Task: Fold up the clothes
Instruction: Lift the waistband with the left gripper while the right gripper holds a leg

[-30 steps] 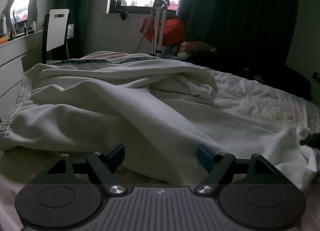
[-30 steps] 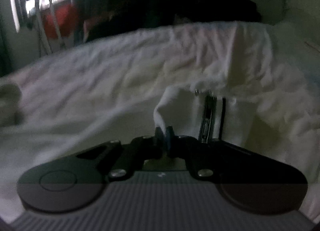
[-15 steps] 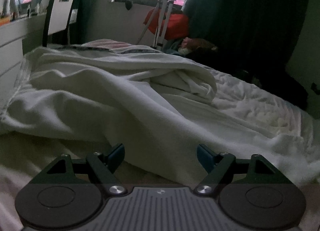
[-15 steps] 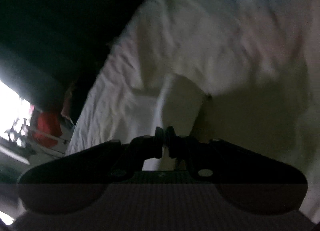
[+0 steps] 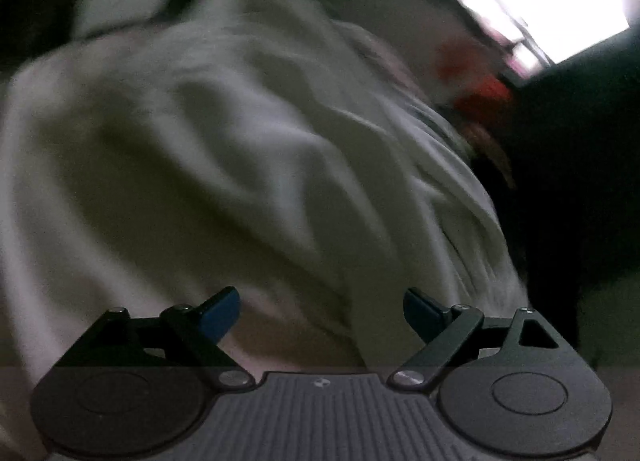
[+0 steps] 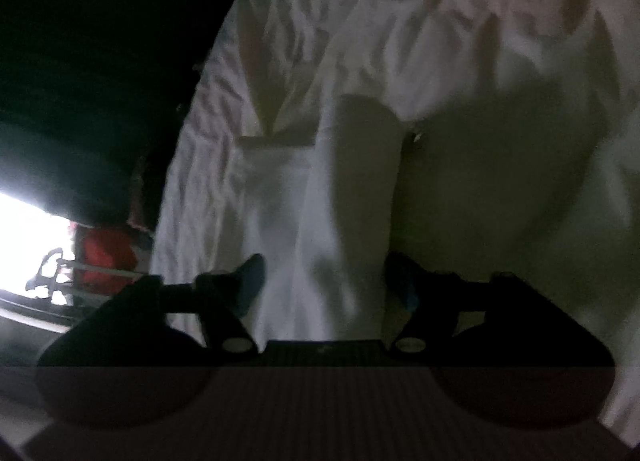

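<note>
I have both grippers tilted down over the bed, and the white garment [image 5: 248, 149] is my landmark for everything here. My left gripper [image 5: 322, 311] has its jaws wide and opening further, with nothing pressed between the blue pads; the garment lies just ahead of them, a heap of soft folds filling most of the left wrist view (it is blurred, so I cannot pick out a hem or sleeve). My right gripper [image 6: 322, 281] is opening too, its jaws partway apart, and a strip of the garment [image 6: 360, 181] runs straight away from the gap between them, its long axis along the line the gripper points. Cloth sits between those jaws but the pads do not press on it, as far as I can tell in this dim view. I judge the right gripper the nearer to a usable edge. The rumpled bedsheet [image 6: 240, 61] lies beyond the garment. No basket or box shows anywhere.
</note>
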